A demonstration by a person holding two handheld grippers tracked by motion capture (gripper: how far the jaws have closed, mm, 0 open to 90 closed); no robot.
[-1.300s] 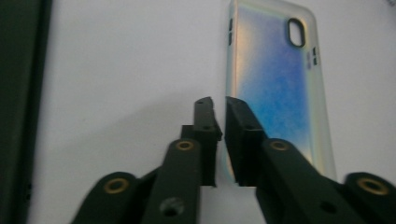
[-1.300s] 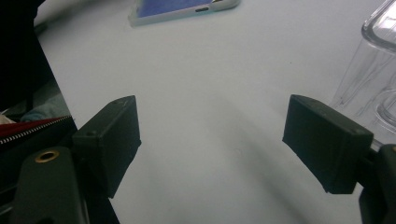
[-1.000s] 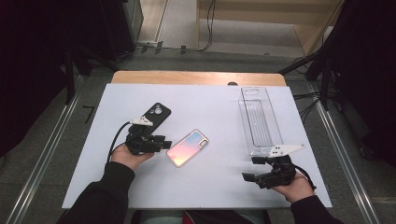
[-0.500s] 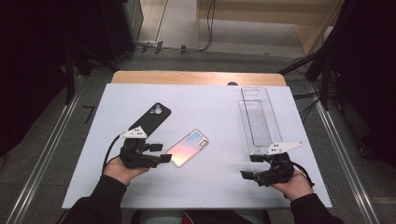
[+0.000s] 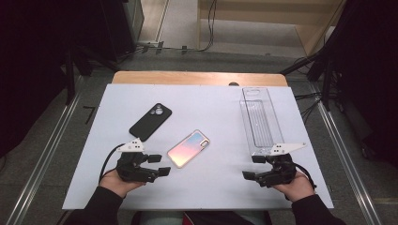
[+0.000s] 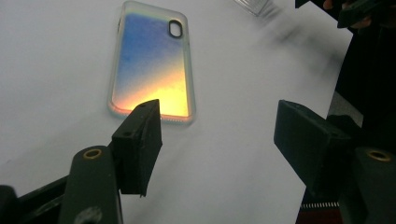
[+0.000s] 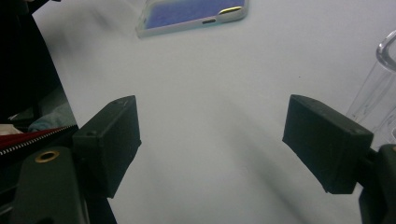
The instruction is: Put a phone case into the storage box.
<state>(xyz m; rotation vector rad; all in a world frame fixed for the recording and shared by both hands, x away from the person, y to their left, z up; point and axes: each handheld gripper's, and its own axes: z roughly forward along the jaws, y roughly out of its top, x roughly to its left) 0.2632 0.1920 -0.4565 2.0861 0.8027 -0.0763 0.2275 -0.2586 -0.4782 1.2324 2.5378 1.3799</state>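
An iridescent phone case [image 5: 188,148] lies flat in the middle of the white table [image 5: 211,101]. A black phone case [image 5: 150,121] lies to its far left. My left gripper [image 5: 159,164] rests near the front edge, just left of the iridescent case [image 6: 152,60]. Its jaws have just been opening and stand open with nothing between them [image 6: 217,116]. My right gripper [image 5: 253,167] sits at the front right, open and holding nothing [image 7: 212,107]. The iridescent case [image 7: 191,14] lies well ahead of it.
A long clear plastic tray [image 5: 259,121] lies lengthwise at the right, its near end just beyond my right gripper; its rim [image 7: 380,88] rises beside the right jaw. A wooden strip [image 5: 197,78] borders the table's far edge.
My left gripper has drawn back from the black case's near end toward the front edge, and its jaws stand wider. The right gripper and both cases have kept still.
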